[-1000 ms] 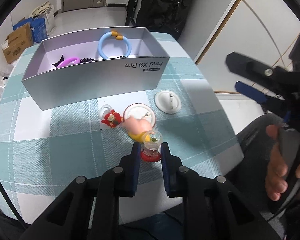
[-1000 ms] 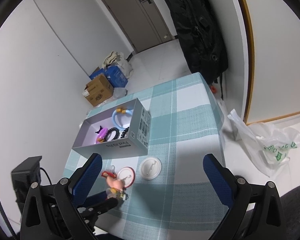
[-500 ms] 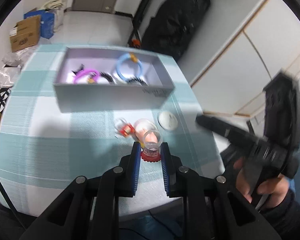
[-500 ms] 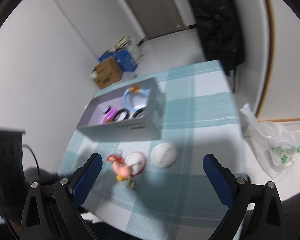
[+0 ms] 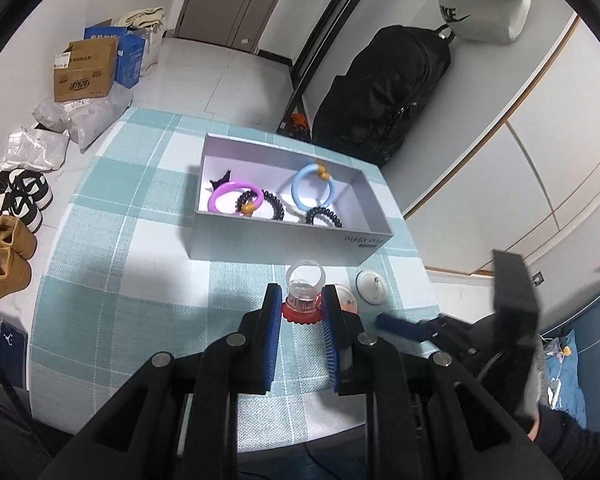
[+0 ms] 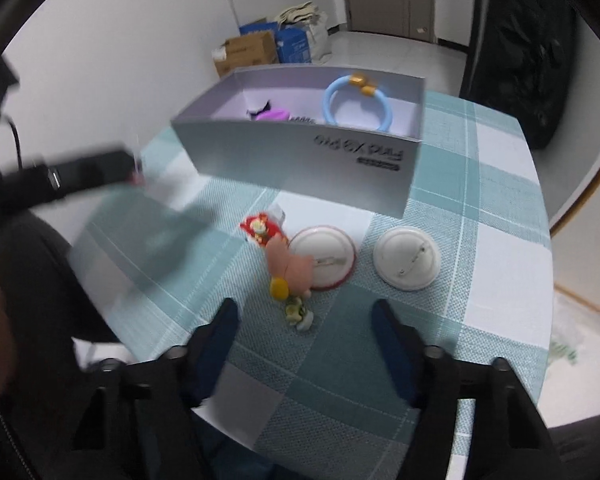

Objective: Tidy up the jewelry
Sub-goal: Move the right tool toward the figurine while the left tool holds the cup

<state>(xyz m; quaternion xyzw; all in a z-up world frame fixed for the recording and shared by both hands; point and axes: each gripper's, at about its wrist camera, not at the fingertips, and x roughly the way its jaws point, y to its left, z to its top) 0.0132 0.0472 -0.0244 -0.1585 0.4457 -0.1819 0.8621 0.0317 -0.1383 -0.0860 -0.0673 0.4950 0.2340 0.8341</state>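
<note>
Between the left pads: the left gripper is clamped on a clear toy ring with a red base — lifted off the checked tablecloth, in front of the box.
Right gripper: jaws are closing, nothing is between them yet; a small green-white charm lies just ahead.
Done: grey box holds a purple bracelet, a blue bracelet and black coil ties.
Left on the cloth: a pink figure, a red figure, two round badges — all near the box.
Judgement: about half is sorted.
</note>
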